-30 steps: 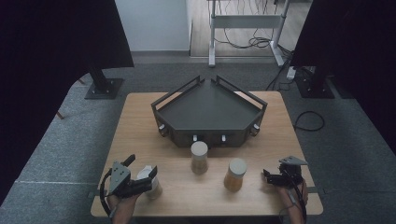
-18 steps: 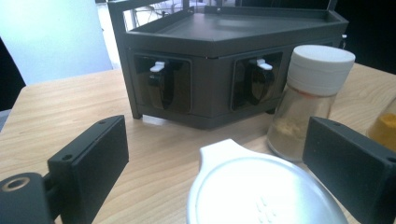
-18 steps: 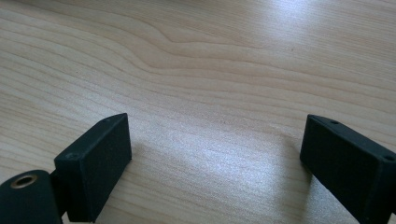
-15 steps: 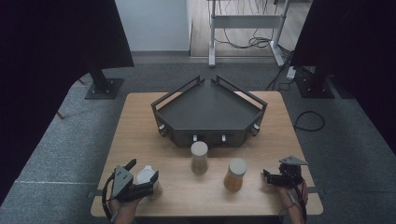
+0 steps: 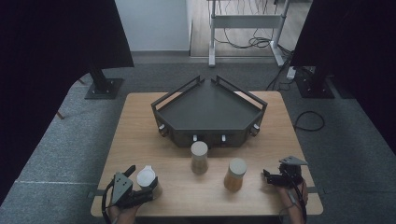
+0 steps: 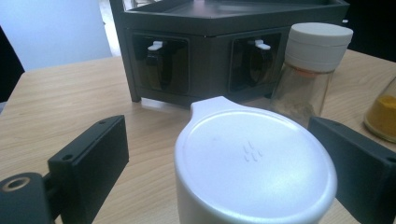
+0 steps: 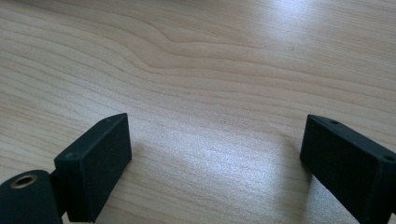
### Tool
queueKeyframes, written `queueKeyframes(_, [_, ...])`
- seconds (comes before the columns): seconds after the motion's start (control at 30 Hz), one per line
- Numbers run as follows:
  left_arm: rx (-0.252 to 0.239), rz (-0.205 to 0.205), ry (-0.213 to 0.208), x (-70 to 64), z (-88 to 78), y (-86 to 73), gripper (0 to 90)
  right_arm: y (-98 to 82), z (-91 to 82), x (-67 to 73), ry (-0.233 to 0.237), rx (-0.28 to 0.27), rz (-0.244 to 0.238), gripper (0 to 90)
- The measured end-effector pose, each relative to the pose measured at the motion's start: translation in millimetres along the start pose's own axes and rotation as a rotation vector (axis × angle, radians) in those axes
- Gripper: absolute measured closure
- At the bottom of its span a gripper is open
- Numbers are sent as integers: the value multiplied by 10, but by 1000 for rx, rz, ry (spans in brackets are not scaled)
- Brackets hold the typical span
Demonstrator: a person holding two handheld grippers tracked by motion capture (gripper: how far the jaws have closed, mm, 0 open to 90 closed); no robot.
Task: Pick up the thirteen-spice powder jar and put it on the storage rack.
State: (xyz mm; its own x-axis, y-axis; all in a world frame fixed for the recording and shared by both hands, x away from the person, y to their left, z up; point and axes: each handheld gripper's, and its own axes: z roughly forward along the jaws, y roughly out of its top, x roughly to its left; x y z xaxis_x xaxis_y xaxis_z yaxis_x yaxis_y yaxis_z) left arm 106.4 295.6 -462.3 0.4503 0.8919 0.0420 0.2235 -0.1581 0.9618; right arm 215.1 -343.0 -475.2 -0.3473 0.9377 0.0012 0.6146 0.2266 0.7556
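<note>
White plastic is what you are about to squeeze: the white-lidded jar [image 6: 254, 168] stands near the front left corner of the table [image 5: 140, 121], between the spread jaws of your left gripper [image 5: 140, 189]. From the left gripper view there is a clear gap on the left side, so the pads are not yet pressing; on the right side the lid hides whether the jaw touches.

To do this step well, I would centre first. The jar sits closer to the right-hand jaw, so shift the gripper a little until both gaps match, otherwise the first pad to land may push the jar sideways or tip it. Go lower than the lid if you can, so the pads meet the body and not the rounded cap with its small tab. Close slowly and evenly, and lift only once both pads bear on it. Mind the spice jar [image 6: 308, 70] just beyond; it stands close enough to be knocked if you swing forward.

Your right gripper [image 5: 275, 177] rests over bare wood at the front right, jaws spread and holding nothing.

Count:
- three jars: the white-lidded one, the spice jar in the middle, and a yellow jar [image 5: 235, 174] to its right
- one dark tray [image 5: 210, 105] behind them
- two grippers
</note>
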Motion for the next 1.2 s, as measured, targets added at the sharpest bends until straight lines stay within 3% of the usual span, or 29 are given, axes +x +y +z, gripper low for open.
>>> queueKeyframes(0.6, [33,11,-2,-51,51,-24,87,0,-1,0,1,0,-1,82])
queueKeyframes(0.73, [38,12,4,-55,36,-28,138,0,-1,0,1,0,-1,82])
queueKeyframes(0.97, [39,-4,-18,-36,26,-43,222,0,-1,0,1,0,-1,81])
queueKeyframes(1.03, [37,-13,-32,-18,24,-47,284,0,-1,0,1,0,-1,82])
queueKeyframes(1.2, [39,-10,-33,-31,22,-39,303,0,-1,0,1,0,-2,81])
